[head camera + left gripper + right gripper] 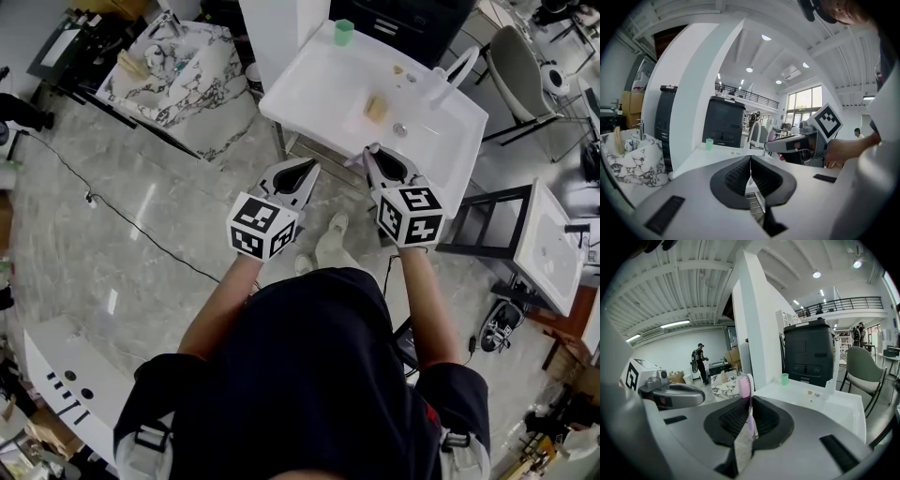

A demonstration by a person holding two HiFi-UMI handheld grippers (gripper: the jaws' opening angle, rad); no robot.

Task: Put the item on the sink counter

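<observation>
My right gripper (750, 404) is shut on a pink toothbrush (745, 386), whose bristled head sticks up past the jaws. In the head view the right gripper (371, 152) hovers at the near edge of the white sink counter (309, 89). My left gripper (307, 169) is beside it, just short of that edge, with its jaws closed and nothing between them (750, 161). A green cup (344, 31) stands at the counter's far edge and a beige block (377, 108) lies near the basin's middle.
A white faucet (452, 67) rises at the counter's right. A marble-patterned basin (178, 70) sits to the left, a grey chair (511, 66) behind at right, and a black frame with a white top (553, 244) to the right. Cables cross the floor.
</observation>
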